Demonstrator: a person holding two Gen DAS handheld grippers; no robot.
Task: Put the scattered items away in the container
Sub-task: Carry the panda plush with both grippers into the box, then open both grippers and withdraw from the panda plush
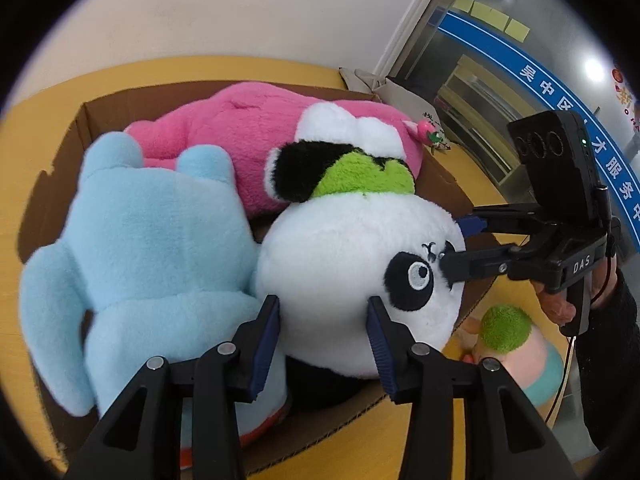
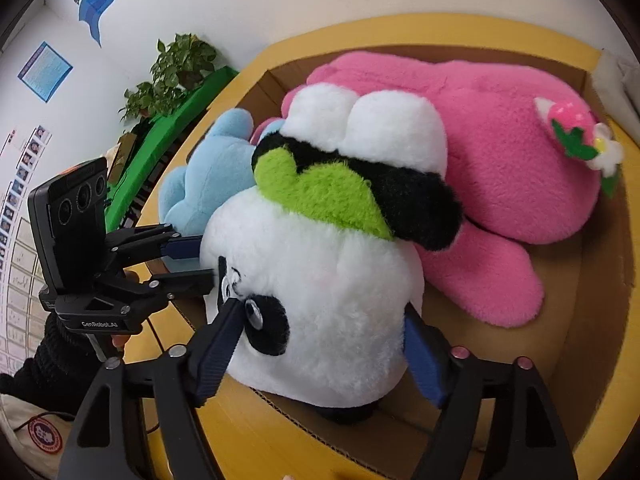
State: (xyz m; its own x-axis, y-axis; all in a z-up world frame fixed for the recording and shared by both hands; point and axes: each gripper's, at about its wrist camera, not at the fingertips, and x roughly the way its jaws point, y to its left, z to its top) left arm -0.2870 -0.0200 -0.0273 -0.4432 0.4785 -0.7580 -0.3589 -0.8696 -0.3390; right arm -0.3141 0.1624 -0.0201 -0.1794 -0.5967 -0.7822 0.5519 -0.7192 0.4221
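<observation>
We see the cardboard box [image 1: 60, 168] on the tabletop [image 1: 48, 92]. Inside it the rabbit plush [image 1: 240, 132] lies at the back, the bear plush [image 1: 152, 248] front left, the panda plush [image 1: 340, 264] front right. Another plush [image 1: 516, 344] lies outside, right of the box.

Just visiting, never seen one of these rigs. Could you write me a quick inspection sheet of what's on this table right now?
Surface: yellow table.
Job's things: cardboard box holds pink plush, blue plush, panda plush; one small green-topped plush lies outside it.
Clutter: paper bag behind the box.
Grippers: left gripper and right gripper both straddle the panda's head; grip unclear.
Cables: thin lead below the right handle.
Surroundings: wall posters, potted plant.
</observation>
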